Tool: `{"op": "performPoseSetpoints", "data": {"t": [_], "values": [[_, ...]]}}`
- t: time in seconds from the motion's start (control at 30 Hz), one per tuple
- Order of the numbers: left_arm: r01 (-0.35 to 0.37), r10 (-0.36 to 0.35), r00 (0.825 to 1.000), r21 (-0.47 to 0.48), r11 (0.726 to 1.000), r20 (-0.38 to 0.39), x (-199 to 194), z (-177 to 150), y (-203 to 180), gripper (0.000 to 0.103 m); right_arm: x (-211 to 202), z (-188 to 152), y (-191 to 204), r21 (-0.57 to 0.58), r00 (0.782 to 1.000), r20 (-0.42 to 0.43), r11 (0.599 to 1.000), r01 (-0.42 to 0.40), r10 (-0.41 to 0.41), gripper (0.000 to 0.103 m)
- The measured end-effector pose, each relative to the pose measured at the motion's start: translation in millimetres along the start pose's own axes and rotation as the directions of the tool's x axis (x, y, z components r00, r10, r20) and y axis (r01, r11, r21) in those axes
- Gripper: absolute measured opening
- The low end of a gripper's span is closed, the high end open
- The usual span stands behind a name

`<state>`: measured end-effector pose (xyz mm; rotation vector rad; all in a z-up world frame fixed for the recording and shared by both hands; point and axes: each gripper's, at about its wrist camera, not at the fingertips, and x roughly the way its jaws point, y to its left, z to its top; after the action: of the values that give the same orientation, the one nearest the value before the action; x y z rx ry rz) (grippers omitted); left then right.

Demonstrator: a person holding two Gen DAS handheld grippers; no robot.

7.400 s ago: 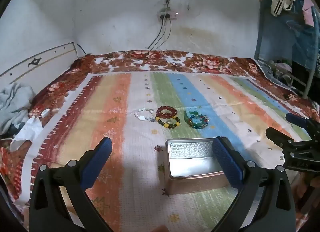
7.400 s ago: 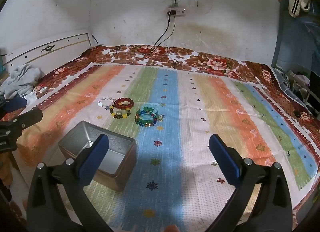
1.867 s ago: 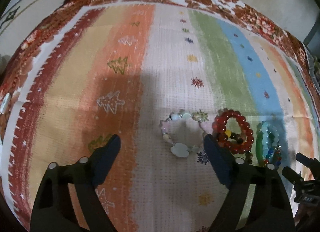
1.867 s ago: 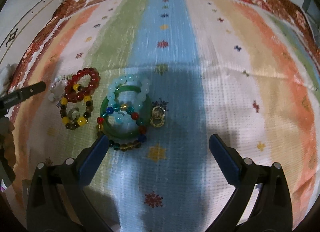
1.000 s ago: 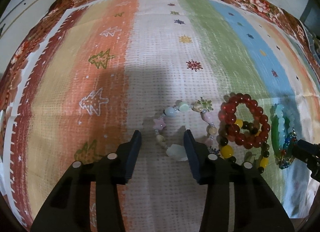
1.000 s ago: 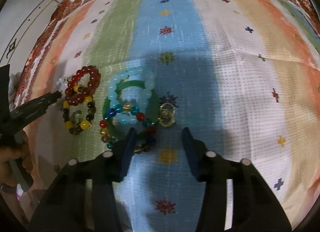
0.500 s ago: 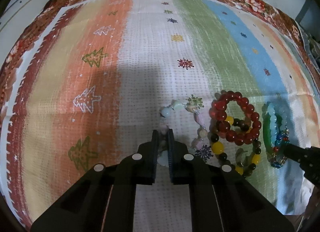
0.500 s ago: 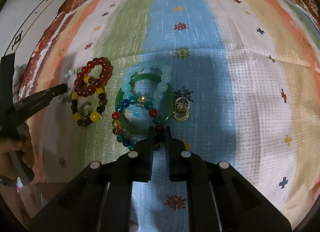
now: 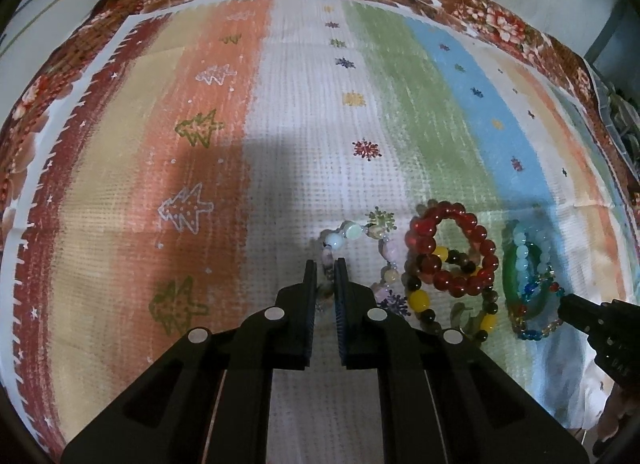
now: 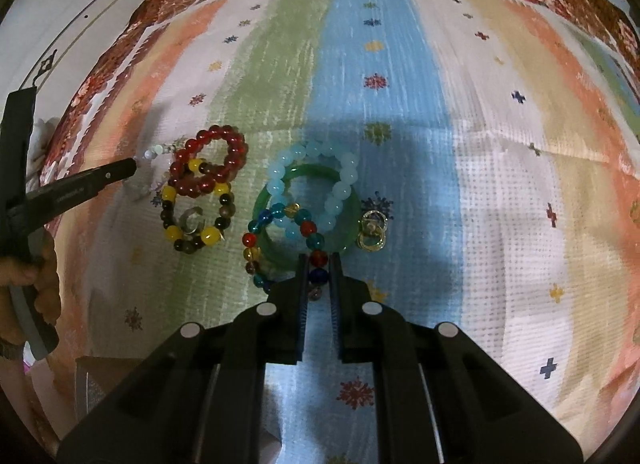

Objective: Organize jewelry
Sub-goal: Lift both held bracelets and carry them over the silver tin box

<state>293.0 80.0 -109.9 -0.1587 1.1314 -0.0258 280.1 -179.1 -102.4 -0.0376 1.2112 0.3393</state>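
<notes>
A: Left gripper clamped on the pale charm bracelet, near-left side of the loop. Rest of it flat on the striped bedspread, touching the red bead bracelet.

B: Right gripper closed on the multicolour bead bracelet, bead strand pinched between the pads. Lying over the green bangle, light blue bead bracelet stacked on both.

A: Risk on the right: probably drags the bangle or blue strand along on lift. Overlapped, could snag.

B: Gold ring charm just beside the bangle too. Might get knocked.

A: Left side: thin elastic, small beads. Could slip out of the pads, or catch the yellow-and-brown bead bracelet nearby.

B: Tin barely visible, lower-left corner of right view. Drop point hard to judge from here.
</notes>
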Motion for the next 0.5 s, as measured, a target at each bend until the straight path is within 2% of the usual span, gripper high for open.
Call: {"op": "performPoseSetpoints", "data": {"t": [0.5], "values": [[0.057, -0.057, 0.996, 0.002, 0.998, 0.069, -39.0, -3.2, -9.6, 0.008, -29.8, 0.6, 20.1, -0.056, 0.997, 0.076, 0.998, 0.025, -0.021, 0.011]]}}
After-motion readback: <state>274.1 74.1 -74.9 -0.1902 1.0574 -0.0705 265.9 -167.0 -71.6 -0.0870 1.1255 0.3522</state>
